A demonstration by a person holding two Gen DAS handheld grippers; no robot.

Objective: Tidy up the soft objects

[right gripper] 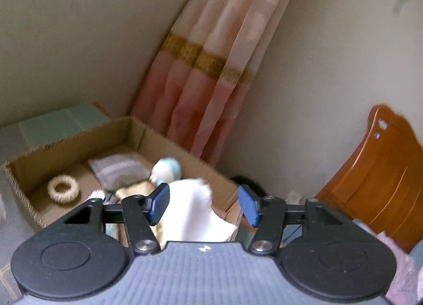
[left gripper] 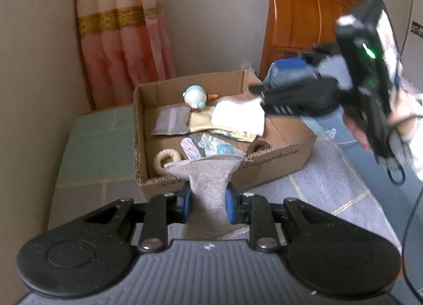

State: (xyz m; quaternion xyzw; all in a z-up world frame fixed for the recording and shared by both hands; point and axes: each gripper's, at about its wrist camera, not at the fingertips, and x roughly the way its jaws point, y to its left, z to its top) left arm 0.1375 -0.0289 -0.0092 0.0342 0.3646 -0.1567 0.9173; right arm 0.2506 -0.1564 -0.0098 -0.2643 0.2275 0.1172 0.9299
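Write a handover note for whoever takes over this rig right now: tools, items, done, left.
Left tool: shut on a grey cloth, held in front of the box, not yet inside.
Right tool: open, nothing gripped, over the white cloth that lies in the box.
In the box: a second grey cloth, yellow cloth, blue toy, cream ring, brown ring, plastic packets.
Done: those items are boxed.
Left: put the held grey cloth in the box. Whether more items wait outside is not visible.
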